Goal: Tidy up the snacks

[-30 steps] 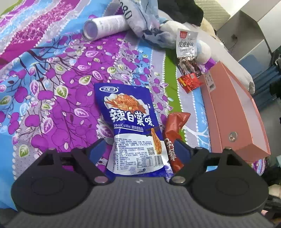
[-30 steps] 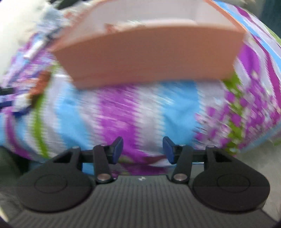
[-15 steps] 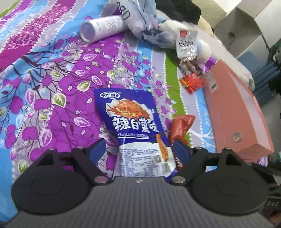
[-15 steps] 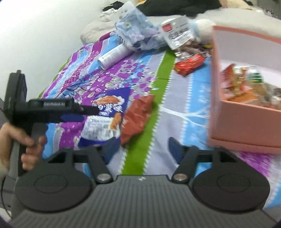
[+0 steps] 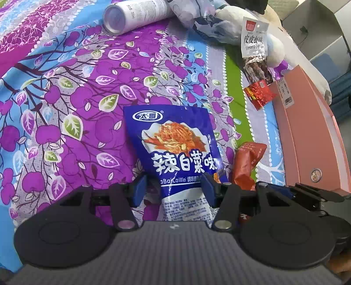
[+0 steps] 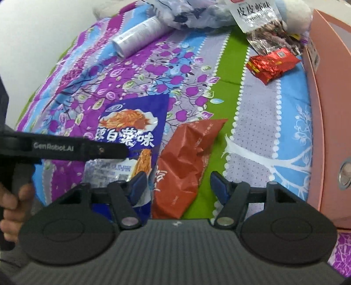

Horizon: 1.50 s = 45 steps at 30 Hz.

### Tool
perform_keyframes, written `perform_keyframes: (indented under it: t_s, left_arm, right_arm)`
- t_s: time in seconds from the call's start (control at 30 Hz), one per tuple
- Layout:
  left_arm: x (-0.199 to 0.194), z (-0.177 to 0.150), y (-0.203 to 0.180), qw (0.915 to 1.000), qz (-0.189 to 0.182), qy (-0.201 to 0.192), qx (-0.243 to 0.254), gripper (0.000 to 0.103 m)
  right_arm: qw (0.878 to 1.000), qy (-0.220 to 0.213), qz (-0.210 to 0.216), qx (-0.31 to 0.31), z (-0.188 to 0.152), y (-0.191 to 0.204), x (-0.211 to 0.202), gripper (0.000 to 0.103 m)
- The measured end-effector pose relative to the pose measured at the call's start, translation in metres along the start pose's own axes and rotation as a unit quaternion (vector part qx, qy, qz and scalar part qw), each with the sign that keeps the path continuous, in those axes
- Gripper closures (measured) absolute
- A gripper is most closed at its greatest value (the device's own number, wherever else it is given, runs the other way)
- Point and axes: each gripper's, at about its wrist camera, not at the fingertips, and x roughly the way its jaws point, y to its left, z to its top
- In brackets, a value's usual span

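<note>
A blue snack bag (image 5: 175, 149) lies flat on the floral bedspread; it also shows in the right wrist view (image 6: 129, 131). My left gripper (image 5: 173, 190) is open, its fingers on either side of the bag's lower part. An orange-red snack bag (image 6: 186, 162) lies just right of the blue one, also in the left wrist view (image 5: 248, 164). My right gripper (image 6: 178, 186) is open, straddling its lower end. A pink box (image 5: 307, 136) stands at the right, seen too in the right wrist view (image 6: 329, 105).
A small red foil packet (image 6: 272, 63) and a clear shrimp-snack packet (image 6: 261, 24) lie beside the box's far end. A white can (image 5: 136, 15) lies on its side at the back. A crumpled plastic bag (image 5: 204, 17) and a white plush (image 5: 274, 50) sit behind.
My left gripper has moved forward over the blue bag and its fingers have narrowed around it. My right gripper swung from the box side to the orange-red bag.
</note>
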Motion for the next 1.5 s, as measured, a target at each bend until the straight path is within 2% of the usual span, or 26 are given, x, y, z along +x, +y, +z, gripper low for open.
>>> perform_keyframes:
  t_s: [0.17,0.27,0.3,0.47,0.6,0.73,0.93,1.23,1.5]
  left_arm:
    - [-0.003,-0.002,-0.004,1.0000,0.000,-0.004,-0.001,0.044]
    - [0.000,-0.010,-0.002,0.9997,-0.005,-0.024,-0.009,0.044]
    - [-0.001,-0.011,-0.002,0.9993,-0.010,-0.036,-0.005,0.044]
    - [-0.001,-0.018,-0.006,0.9980,-0.008,-0.059,0.018,0.046]
    - [-0.002,-0.022,-0.007,0.9970,-0.007,-0.072,0.026,0.059]
    - [-0.004,-0.022,-0.007,0.9967,-0.020,-0.077,0.015,0.072]
    - [-0.012,-0.022,-0.010,0.9959,-0.032,-0.085,0.004,0.083]
    - [-0.044,-0.016,-0.028,0.9926,-0.042,-0.110,0.030,0.085]
    - [-0.090,0.015,-0.057,0.9866,-0.063,-0.141,0.051,0.085]
  right_arm:
    - [0.999,-0.016,-0.021,-0.017,-0.009,0.007,0.010,0.049]
    - [0.998,-0.044,-0.030,-0.031,-0.018,0.010,0.011,0.051]
    - [0.997,-0.053,-0.039,-0.032,-0.020,0.010,0.010,0.057]
    - [0.995,-0.082,-0.054,-0.027,-0.025,0.012,0.006,0.064]
    - [0.994,-0.094,-0.062,0.006,-0.027,0.009,0.002,0.064]
    - [0.992,-0.104,-0.076,0.005,-0.027,0.008,-0.005,0.064]
    - [0.989,-0.119,-0.089,0.010,-0.028,0.004,-0.028,0.064]
    - [0.984,-0.148,-0.094,0.029,-0.023,-0.004,-0.064,0.064]
    - [0.974,-0.197,-0.107,0.032,-0.001,-0.013,-0.116,0.064]
